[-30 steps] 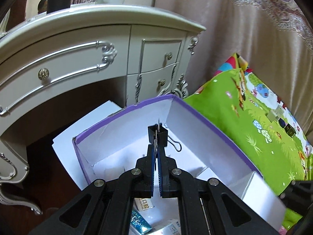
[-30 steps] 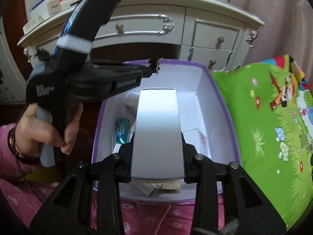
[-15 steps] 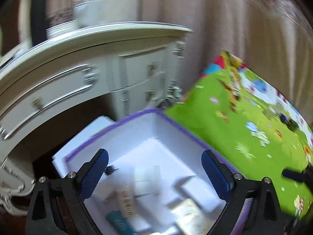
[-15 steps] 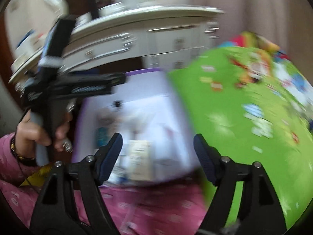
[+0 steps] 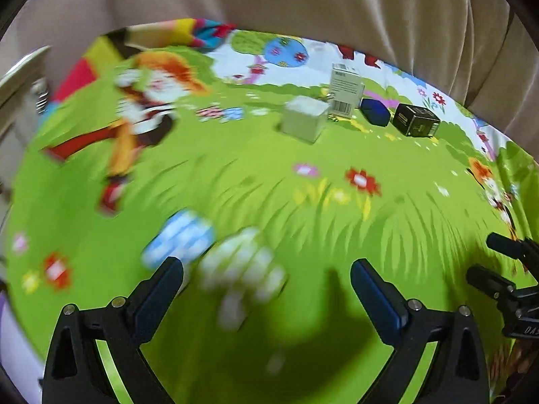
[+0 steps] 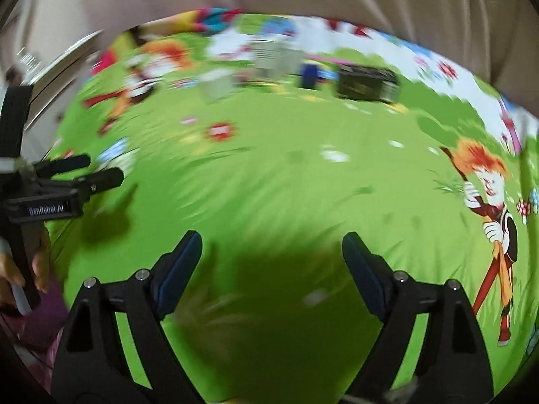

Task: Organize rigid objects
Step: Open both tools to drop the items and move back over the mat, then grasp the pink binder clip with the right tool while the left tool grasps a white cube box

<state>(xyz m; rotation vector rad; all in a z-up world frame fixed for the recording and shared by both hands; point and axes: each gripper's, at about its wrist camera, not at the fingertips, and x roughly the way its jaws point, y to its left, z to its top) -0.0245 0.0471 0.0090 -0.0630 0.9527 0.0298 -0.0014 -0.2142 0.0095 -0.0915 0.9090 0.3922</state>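
Curtain [image 5: 337,10]: beige, hangs in folds across the far side in both views.

Mat [image 5: 269,181]: bright green with cartoon figures and flowers, fills most of both views. Both frames are motion-blurred, the right wrist view more so.

Left gripper [image 5: 266,286]: low over the near part of the mat, jaws wide apart, nothing between them. Blue pads face inward. In the right wrist view it shows at the left edge [image 6: 84,171], hand on its grip.

Right gripper [image 6: 271,262]: also over the near mat, jaws wide apart, holding nothing. Its tips show at the right edge of the left wrist view [image 5: 498,262].

Objects, in a loose row at the far side of the mat:
- White box [image 5: 305,118]: cube-like, leftmost, a little nearer than the others.
- Carton [image 5: 347,92]: white with a barcode label, standing upright just beside and behind the white box.
- Blue box [image 5: 375,111]: small, dark, right of the carton.
- Black box [image 5: 416,119]: gold print on it, rightmost, just beside the blue box.

All four lie well apart from both grippers. In the right wrist view they are smeared streaks; only the black box [image 6: 365,82] reads clearly.
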